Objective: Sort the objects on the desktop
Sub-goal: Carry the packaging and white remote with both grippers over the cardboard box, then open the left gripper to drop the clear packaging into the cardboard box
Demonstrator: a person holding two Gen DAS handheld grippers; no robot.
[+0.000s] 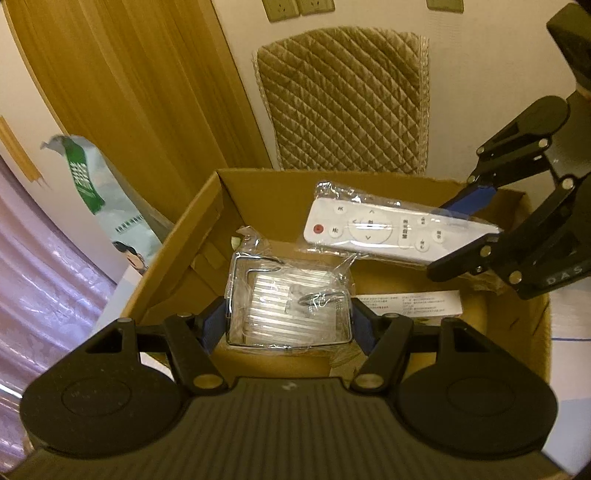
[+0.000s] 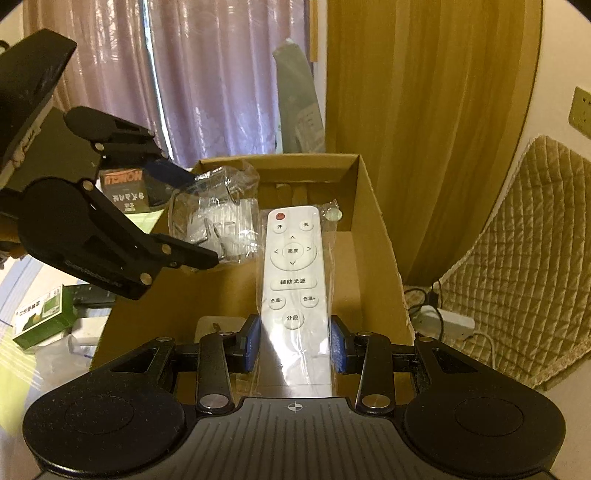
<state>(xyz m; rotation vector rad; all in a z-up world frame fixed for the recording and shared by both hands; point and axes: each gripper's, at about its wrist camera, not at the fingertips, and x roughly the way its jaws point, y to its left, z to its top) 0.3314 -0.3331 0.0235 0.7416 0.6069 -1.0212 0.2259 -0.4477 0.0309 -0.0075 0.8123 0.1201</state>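
Over a cardboard box (image 1: 258, 192), a bagged metal rack (image 1: 288, 306) is clamped by the left tongs (image 1: 290, 325); a bagged white remote (image 2: 293, 280) is gripped by the right tongs (image 2: 295, 349).

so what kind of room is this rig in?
Likely a home room, perhaps a bedroom: pink curtains over a window, a wooden door and wall sockets. Both grippers hold bagged items over a cardboard box.

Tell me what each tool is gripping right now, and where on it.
Left tool: bagged metal rack, gripped across its two sides. Right tool: bagged white remote, gripped across its lower end, opposite the red button. Both over the cardboard box.
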